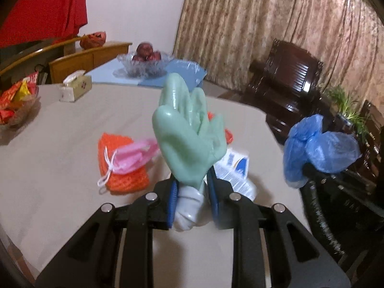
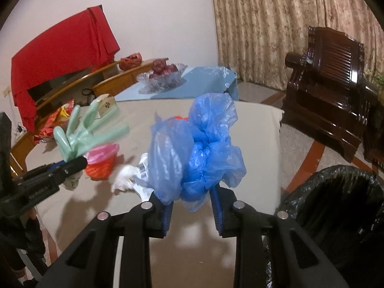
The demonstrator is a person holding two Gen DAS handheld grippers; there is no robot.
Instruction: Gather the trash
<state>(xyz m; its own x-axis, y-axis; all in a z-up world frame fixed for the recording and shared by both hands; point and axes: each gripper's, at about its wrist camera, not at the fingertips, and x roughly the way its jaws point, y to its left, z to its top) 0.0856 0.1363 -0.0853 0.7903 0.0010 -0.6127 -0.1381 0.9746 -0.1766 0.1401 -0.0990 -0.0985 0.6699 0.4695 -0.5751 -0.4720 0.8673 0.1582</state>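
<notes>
My left gripper is shut on a pale green rubber glove, held above the beige table; the glove also shows in the right wrist view. My right gripper is shut on a crumpled blue plastic bag, also seen at the right of the left wrist view. On the table lie a pink mask on an orange net, a white printed wrapper and crumpled white paper.
A bin lined with a black bag stands off the table's right edge. A tissue box, a snack bowl and a glass fruit bowl sit at the far side. A dark wooden armchair stands to the right.
</notes>
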